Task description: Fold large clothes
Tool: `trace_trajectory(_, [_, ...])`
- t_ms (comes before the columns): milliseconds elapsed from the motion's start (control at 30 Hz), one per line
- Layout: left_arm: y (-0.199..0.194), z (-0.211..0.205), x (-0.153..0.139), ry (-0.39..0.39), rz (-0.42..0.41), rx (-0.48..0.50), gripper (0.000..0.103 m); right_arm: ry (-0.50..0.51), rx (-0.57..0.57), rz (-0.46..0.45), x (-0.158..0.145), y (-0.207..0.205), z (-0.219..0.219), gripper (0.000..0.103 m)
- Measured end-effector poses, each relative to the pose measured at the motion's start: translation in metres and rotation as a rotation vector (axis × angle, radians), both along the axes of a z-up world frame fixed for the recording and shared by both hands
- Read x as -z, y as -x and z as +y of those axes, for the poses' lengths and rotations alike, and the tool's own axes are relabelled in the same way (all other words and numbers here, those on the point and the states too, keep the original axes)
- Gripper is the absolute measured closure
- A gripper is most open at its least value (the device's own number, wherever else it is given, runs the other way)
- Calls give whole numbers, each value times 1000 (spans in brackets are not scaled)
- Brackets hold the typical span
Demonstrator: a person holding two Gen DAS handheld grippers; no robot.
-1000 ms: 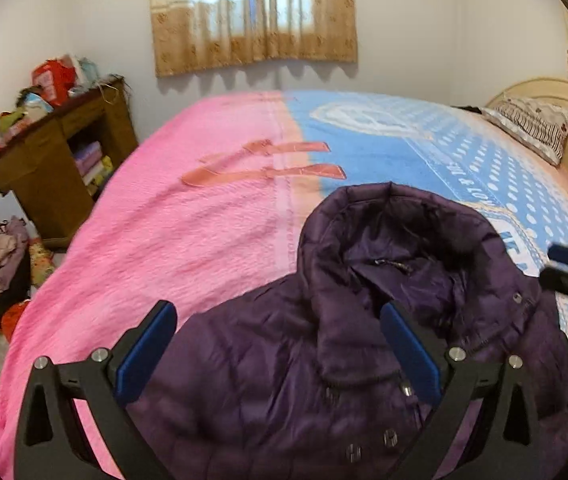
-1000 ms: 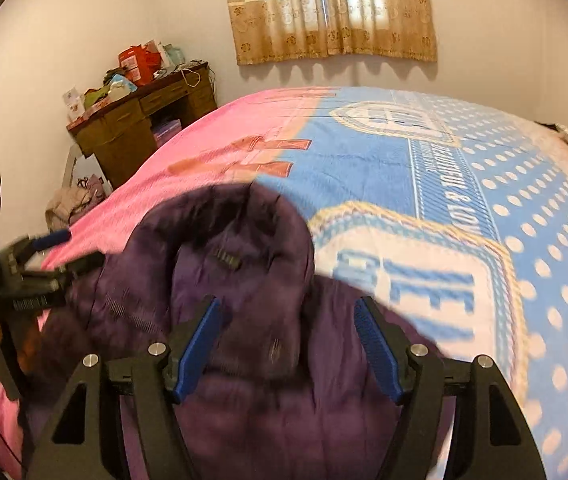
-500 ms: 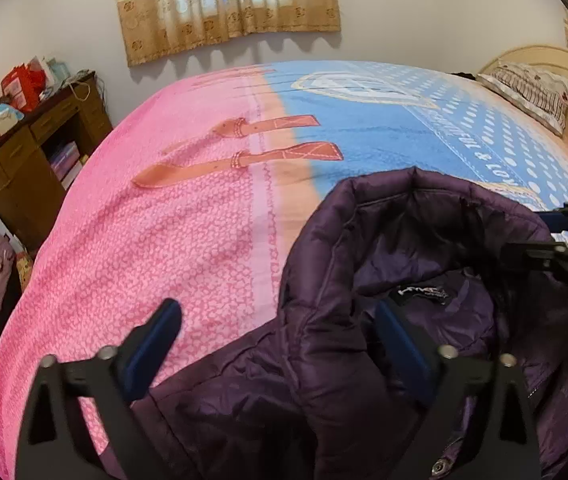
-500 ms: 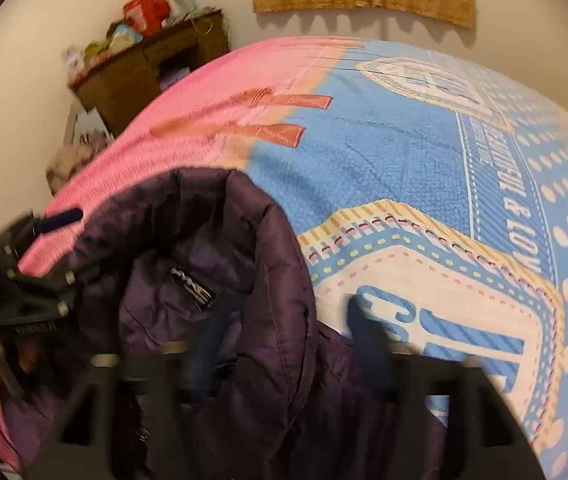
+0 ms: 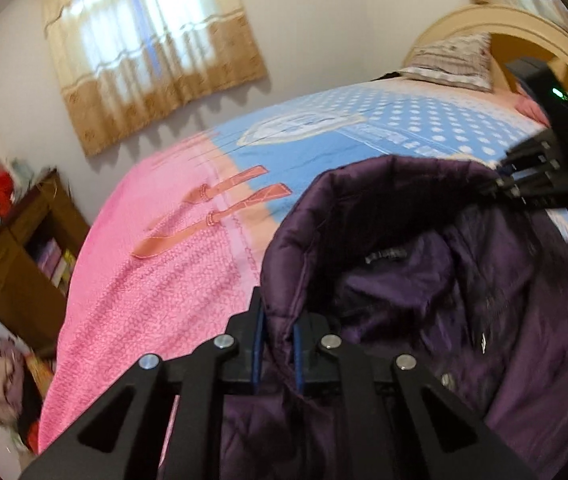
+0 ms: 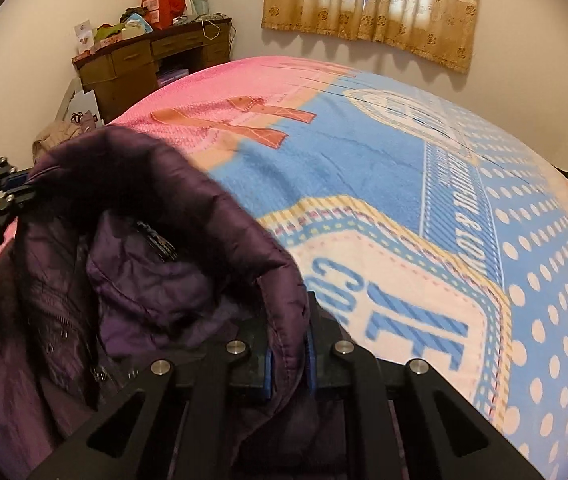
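left wrist view: the left gripper has just been closing and is now clamped on the puffy rim of the purple jacket, padding pinched between the blue pads.
jacket spot: it's heaped at the near edge of the bed, hood opening gaping up, half over the pink side of the blanket.
other tool: the right gripper shows at the far right, biting the opposite side of the hood rim.
right wrist view: the right gripper has just been closing too and is clenched on the jacket rim, fabric squeezed between its pads.
also there: left gripper at the left edge, on the jacket's far side.
risk: slick quilted shell, so a shallow pinch could slip out once the weight hangs.
risk 2: both grips look to be on the hood, not the shoulders, so the body may sag lopsided and bunch up.
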State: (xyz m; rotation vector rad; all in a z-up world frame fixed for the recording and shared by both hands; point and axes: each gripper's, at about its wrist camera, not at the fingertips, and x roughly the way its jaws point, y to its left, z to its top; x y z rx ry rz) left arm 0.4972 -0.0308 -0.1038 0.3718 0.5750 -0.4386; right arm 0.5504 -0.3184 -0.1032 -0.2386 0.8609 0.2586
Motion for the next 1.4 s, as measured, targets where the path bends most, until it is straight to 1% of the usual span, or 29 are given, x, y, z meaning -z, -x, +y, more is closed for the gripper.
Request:
trace_trajectory(67, [12,7,9,-7,-8,24,91,-7,6,-5,5,9,-7,92])
trace_trajectory(133, [18,7,15,-44,-28,42,91,3,10,10,12,14,-11,92])
trace_trajectory(233, [25,2,29,-125,-54,77,91,17,19,34,24,16,-14,92])
trace_trajectory(400, [44,-10,54,-322,-123,129,91,75,-8,37,33,24,-13,92])
trace_trajectory(500, [49,-14,61,-370,-147,139,91,110,-37,35,35,31,-10,92])
trace_trajectory(600, [47,-16,56,-366,-142,130,90,143,-55,32,35,35,-8,92])
trace_trajectory(667, [47,-15,45,-342,-127,114,84,162,-62,26,35,37,-6,92])
trace_trajectory(733, [51,-10,29,-273,-107,106,80,171,-63,25,36,38,-6,92])
trace_trajectory(800, [57,-5,14,-204,-102,118,70,168,-63,19,38,39,-7,92])
trace_trajectory(833, [63,-2,0,-145,-101,136,67,169,-65,16,39,39,-7,92])
trace_trajectory(867, [68,1,-13,-85,-101,157,61,172,-67,12,40,40,-7,92])
trace_trajectory(900, [70,3,-21,-47,-106,166,51,175,-69,4,42,41,-6,92])
trace_trajectory(933, [72,5,-35,12,-122,165,45,172,-67,0,43,42,-7,92])
trace_trajectory(967, [71,6,-46,65,-129,154,36,170,-66,-3,44,42,-7,92])
trace_trajectory(1000, [66,5,-52,106,-129,141,34,165,-64,-11,45,43,-7,92])
trace_trajectory(1033, [58,2,-57,136,-122,122,34,161,-62,-17,46,43,-8,92])
trace_trajectory(1100, [40,-10,-54,134,-111,75,34,149,-63,-37,47,46,-10,92])
trace_trajectory(1133, [25,-17,-48,105,-102,38,34,137,-62,-46,47,48,-12,92])
trace_trajectory(1167, [10,-23,-39,79,-80,-1,34,129,-64,-54,47,50,-13,92])
trace_trajectory(1200, [1,-26,-30,65,-54,-18,35,122,-68,-60,48,52,-15,92])
trace_trajectory(1233, [-11,-30,-17,45,5,-27,35,114,-69,-62,48,53,-17,92])
trace_trajectory(1267, [-16,-33,-2,28,61,-24,35,108,-71,-63,48,54,-19,92])
trace_trajectory(1333, [-12,-41,23,-42,116,0,35,103,-77,-65,49,56,-20,92])
trace_trajectory(1400, [2,-48,42,-116,123,35,36,92,-85,-59,46,57,-21,92])
